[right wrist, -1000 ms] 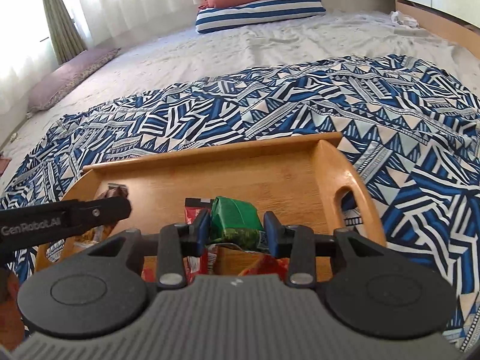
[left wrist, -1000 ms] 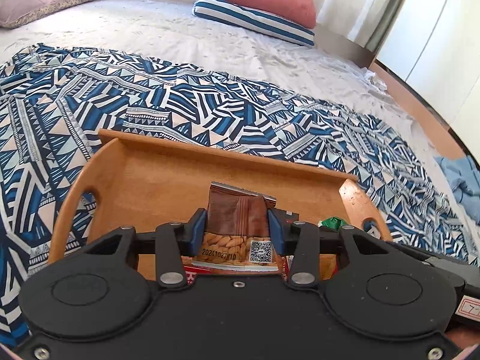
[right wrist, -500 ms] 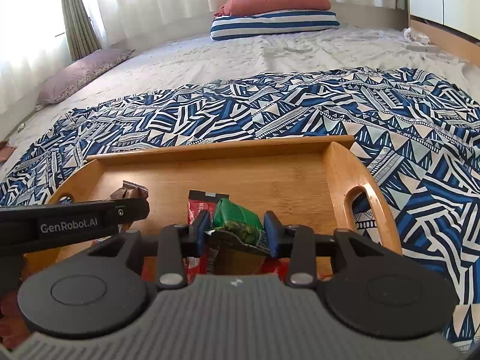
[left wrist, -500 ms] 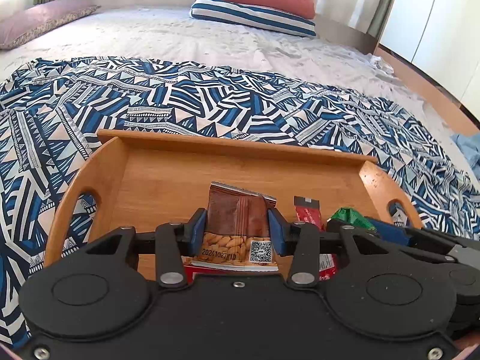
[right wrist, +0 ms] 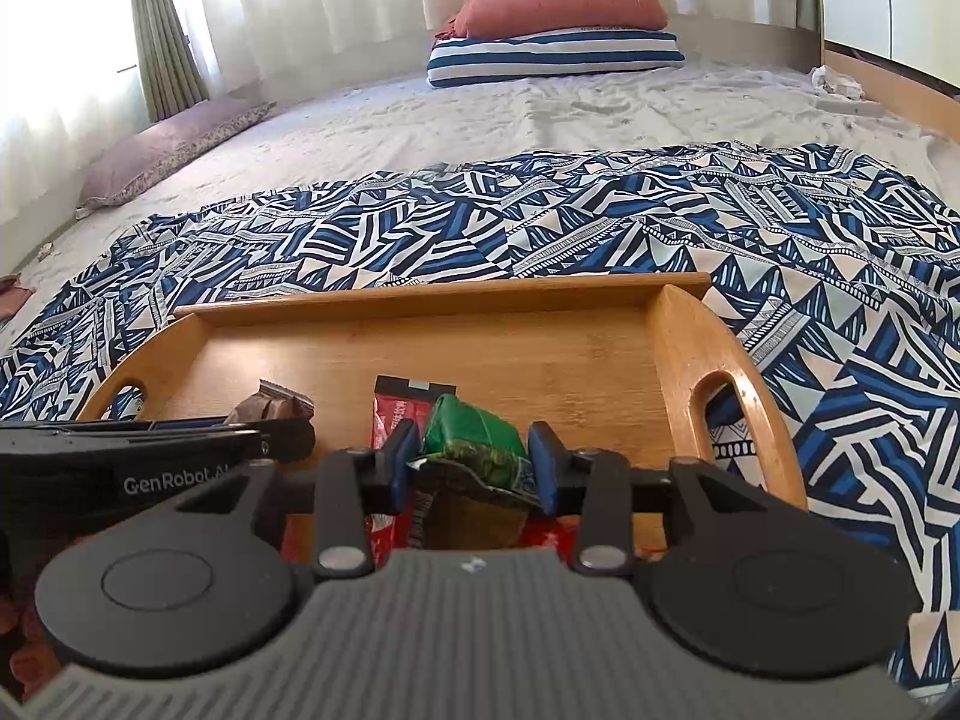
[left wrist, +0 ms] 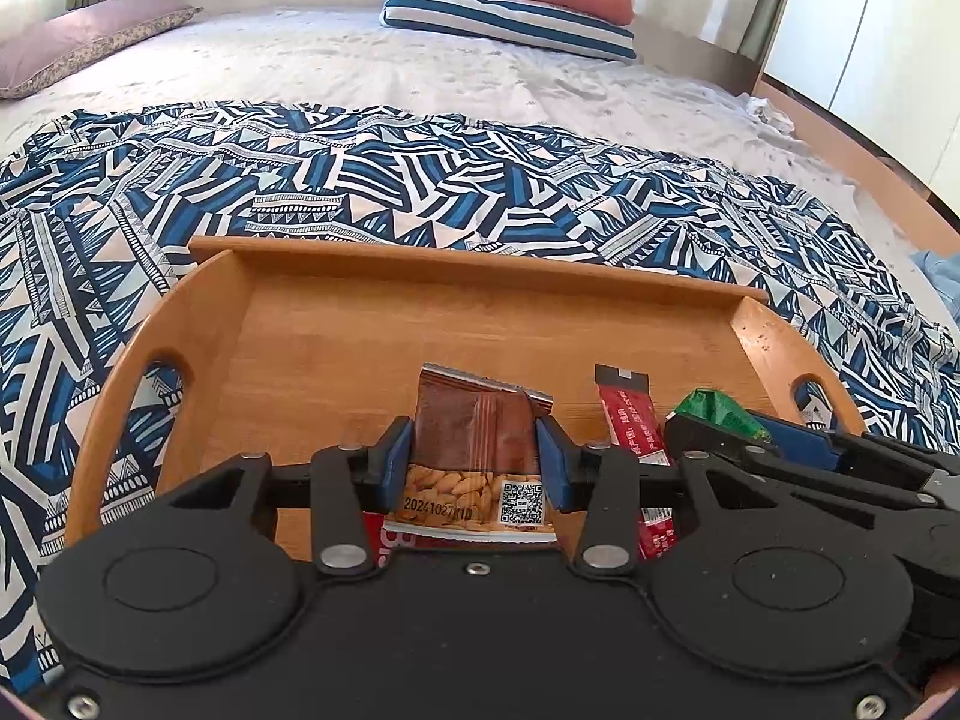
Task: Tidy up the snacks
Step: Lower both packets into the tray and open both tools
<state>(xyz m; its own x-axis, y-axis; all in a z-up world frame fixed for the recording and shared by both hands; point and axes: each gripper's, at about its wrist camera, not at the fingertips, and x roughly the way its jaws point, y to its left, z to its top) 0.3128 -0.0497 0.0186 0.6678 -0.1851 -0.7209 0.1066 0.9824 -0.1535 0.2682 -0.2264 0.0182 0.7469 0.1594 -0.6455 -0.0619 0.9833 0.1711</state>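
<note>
Over the last second both grippers have drawn back over the wooden tray. The left gripper still clamps the brown almond packet; the right gripper grips the green packet, suggesting both get placed next, beside the red stick.

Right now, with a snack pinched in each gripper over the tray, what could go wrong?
The left gripper and right gripper sit close side by side, so they might collide. The green packet is crumpled and held by its edge; it could slip. Releasing the brown peanut packet here may bury the red stick packet in the wooden tray.
</note>
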